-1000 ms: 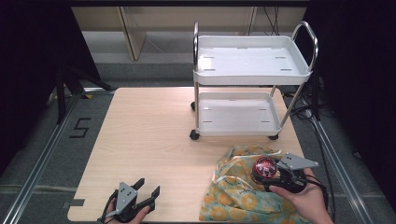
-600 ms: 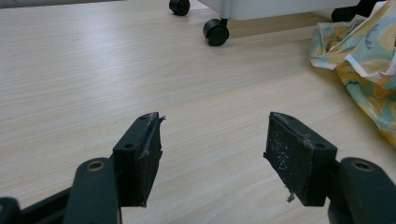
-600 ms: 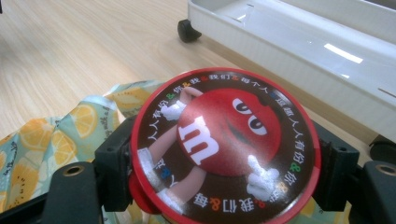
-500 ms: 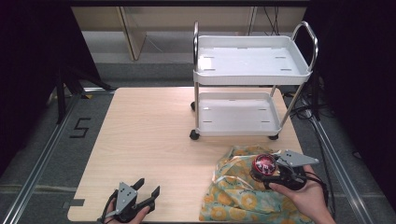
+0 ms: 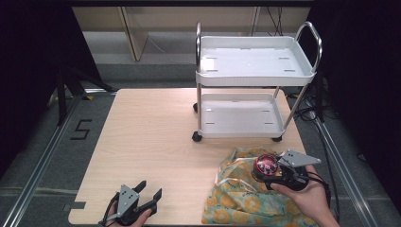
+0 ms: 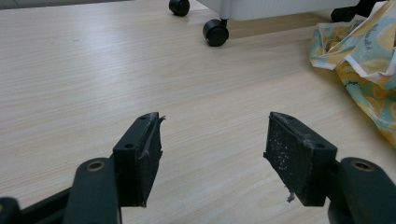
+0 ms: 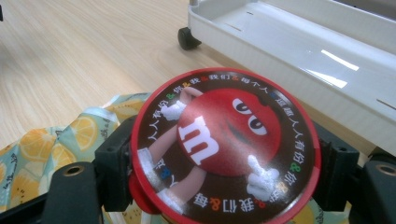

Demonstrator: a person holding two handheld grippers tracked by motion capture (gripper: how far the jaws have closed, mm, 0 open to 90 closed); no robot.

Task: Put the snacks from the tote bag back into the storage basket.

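Observation:
A round red candy tin (image 7: 225, 144) with a red cartoon figure on its lid is clamped between the jaws of my right gripper (image 5: 269, 172). The tin (image 5: 265, 165) hangs just above a yellow, lemon-printed cloth bag (image 5: 241, 196) lying at the table's front right. My left gripper (image 5: 149, 194) rests near the front left edge of the table, open, with bare wood between its fingers (image 6: 140, 154). The edge of the cloth bag (image 6: 369, 60) lies off to the right of the left gripper.
A white two-shelf trolley (image 5: 255, 71) on black castors (image 6: 215, 32) stands on the far right part of the wooden table (image 5: 151, 132). Its lower tray (image 7: 299, 51) is close beyond the tin. Dark floor and rails surround the table.
The right gripper with the tin has shifted very slightly; the left gripper has stayed put.

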